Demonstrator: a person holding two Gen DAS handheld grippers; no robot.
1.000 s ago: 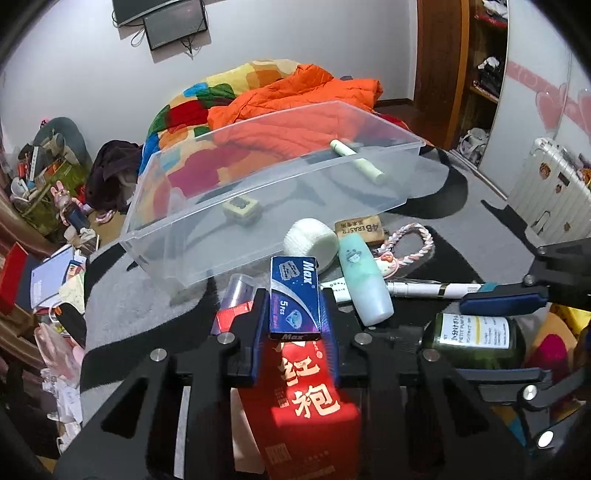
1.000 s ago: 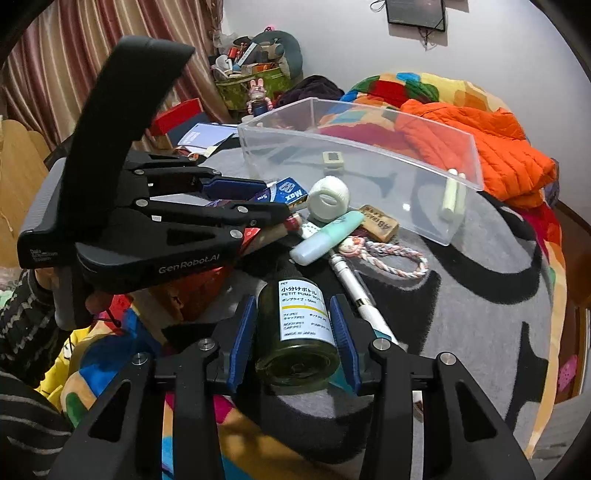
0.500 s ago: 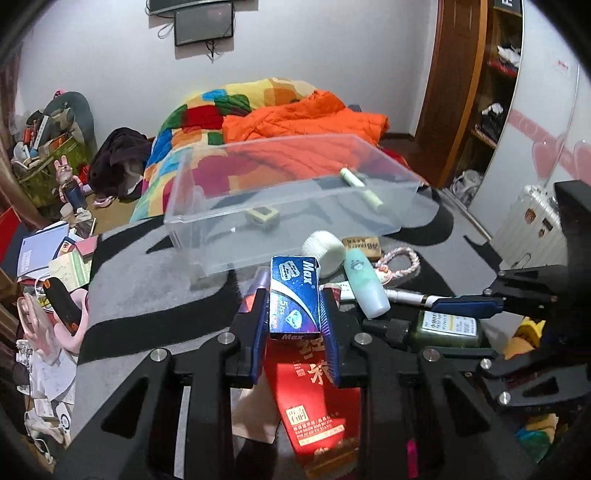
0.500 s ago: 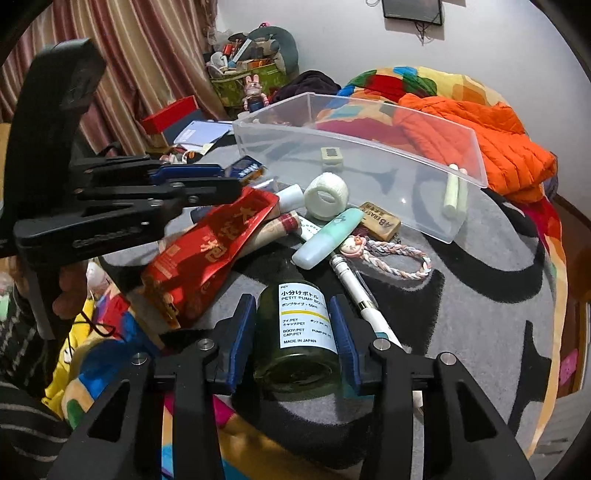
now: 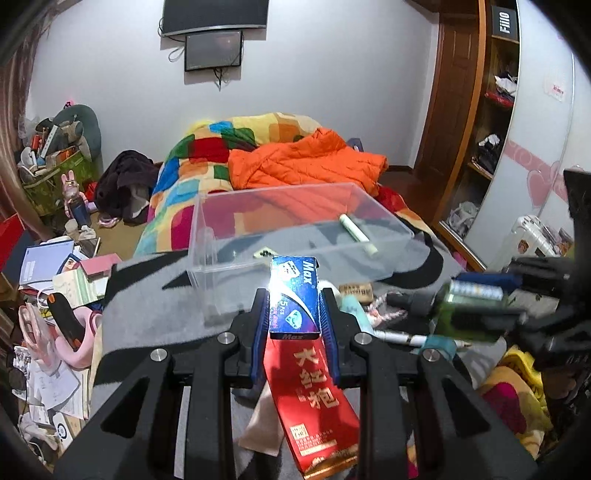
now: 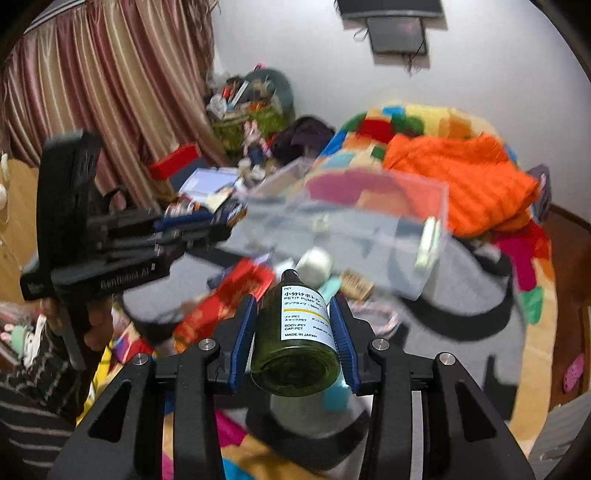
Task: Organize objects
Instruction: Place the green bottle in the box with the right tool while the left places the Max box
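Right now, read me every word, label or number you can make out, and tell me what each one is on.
"Max" and "5": blue box in the left gripper's jaws.
"大红袍": red packet below it; its small print is unreadable.
"PETIT PUMP", "MADE IN JAPAN", "小分け": green bottle in the right gripper's jaws.
"Fillo": black sign on the shelf.
Eraser lettering: too blurred.
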